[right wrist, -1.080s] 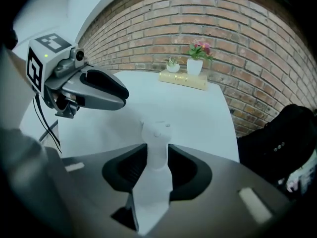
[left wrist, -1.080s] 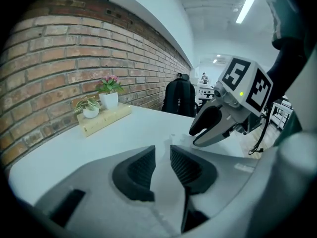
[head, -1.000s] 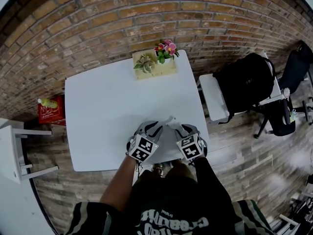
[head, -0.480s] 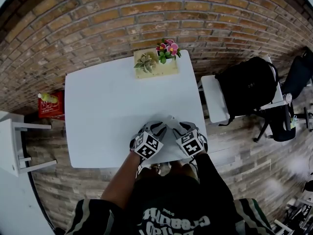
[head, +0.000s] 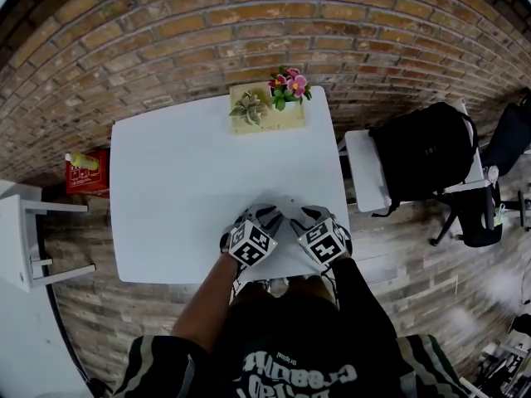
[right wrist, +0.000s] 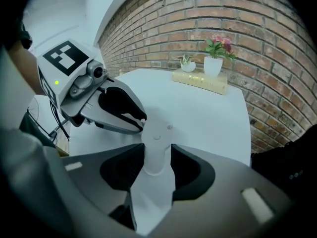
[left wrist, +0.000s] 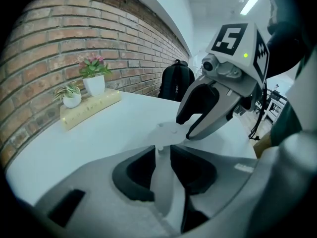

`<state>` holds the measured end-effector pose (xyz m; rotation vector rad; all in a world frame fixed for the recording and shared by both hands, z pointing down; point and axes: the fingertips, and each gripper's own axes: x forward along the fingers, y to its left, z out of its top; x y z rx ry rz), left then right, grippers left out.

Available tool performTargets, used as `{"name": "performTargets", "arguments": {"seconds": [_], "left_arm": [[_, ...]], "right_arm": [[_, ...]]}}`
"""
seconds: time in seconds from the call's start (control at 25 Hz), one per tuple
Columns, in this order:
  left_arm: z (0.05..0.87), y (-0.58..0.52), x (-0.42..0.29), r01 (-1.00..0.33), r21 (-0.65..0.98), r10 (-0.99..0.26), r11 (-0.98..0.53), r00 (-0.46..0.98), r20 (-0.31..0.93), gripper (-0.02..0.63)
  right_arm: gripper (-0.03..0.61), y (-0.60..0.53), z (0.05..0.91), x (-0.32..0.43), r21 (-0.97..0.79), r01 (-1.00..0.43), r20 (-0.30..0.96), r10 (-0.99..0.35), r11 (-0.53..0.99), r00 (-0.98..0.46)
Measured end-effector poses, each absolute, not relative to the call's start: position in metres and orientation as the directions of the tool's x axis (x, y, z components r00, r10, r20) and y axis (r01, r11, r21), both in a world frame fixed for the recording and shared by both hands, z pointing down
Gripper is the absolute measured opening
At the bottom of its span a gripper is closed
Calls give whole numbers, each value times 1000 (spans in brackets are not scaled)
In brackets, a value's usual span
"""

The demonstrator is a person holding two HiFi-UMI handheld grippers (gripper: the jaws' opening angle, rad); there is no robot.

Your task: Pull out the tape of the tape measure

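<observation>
Left gripper (left wrist: 159,158) pinches the white tape measure (left wrist: 167,131) mid-frame, right gripper (right wrist: 157,155) has it snug between jaws that have just been opening, so we're at the gripping step: next, I'd say, a firm re-pinch, then pull apart.

Against the pale bench (head: 191,181), the white thing's (right wrist: 156,148) outline washes out in both gripper views; your arms (head: 209,293) hide the bench's near edge.

One white table (head: 182,181) is carrying one wooden block (head: 270,123) and two potted plants (head: 250,106). Two grippers, the left gripper (head: 274,215) and the right gripper (head: 297,215), are holding one tape measure (right wrist: 157,152), the right one's jaws having just been opening around it. One backpack (head: 423,152) and one red box (head: 87,174) are sitting nearby.
</observation>
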<state>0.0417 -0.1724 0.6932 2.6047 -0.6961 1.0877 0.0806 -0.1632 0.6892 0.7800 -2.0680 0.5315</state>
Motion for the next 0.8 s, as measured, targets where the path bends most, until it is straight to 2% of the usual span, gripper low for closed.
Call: {"name": "performTargets", "arguments": {"seconds": [0.28,0.44,0.8], "left_arm": [[700,-175,44,-495,37,-316,-868,609,727,100],[702,-175,44,-484,32,-309,-875,606,733,99],[702,-172,41,-461,-6,-314,-887,595,740,46]], "right_arm": [[191,-169,696,77,-83,-675,829,-325,733,-456],[155,-170,699,78,-85,-677,835,-318,731,-449],[149,-162,700,81,-104,-667,851,-281,738,-444]]}}
